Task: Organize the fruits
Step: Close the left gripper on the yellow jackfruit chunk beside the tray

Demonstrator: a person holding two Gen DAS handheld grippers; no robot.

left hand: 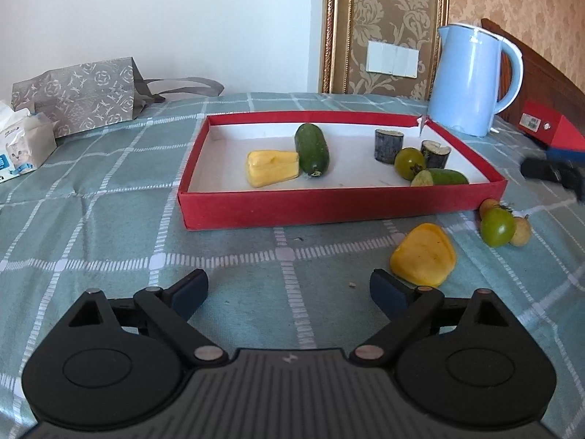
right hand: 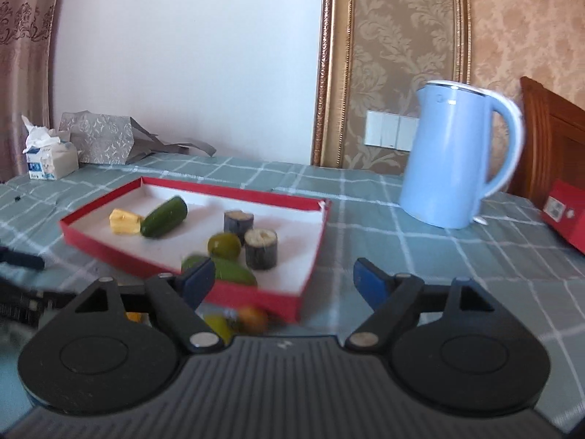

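My left claw [left hand: 289, 289] hangs spread wide, blue rubbery pads gripping nothing, above the checked teal cloth [left hand: 109, 241]. Just beyond it lies one waxy yellow wedge of fruit [left hand: 423, 255], with three small round tomatoes [left hand: 502, 225] near the shallow red cardboard tray [left hand: 329, 206]. Inside the tray: one yellow chunk [left hand: 272, 167], two smooth green cucumbers [left hand: 312, 149], two dark bark-skinned cane stubs [left hand: 388, 145], one green tomato [left hand: 409, 162]. My right claw [right hand: 283, 280] is equally released, empty, at the tray's near corner.

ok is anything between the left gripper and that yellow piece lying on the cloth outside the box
Nothing visible. The left gripper, jaws open, faces bare tablecloth; the yellow piece lies just ahead, beside its right-hand finger, outside the red box.
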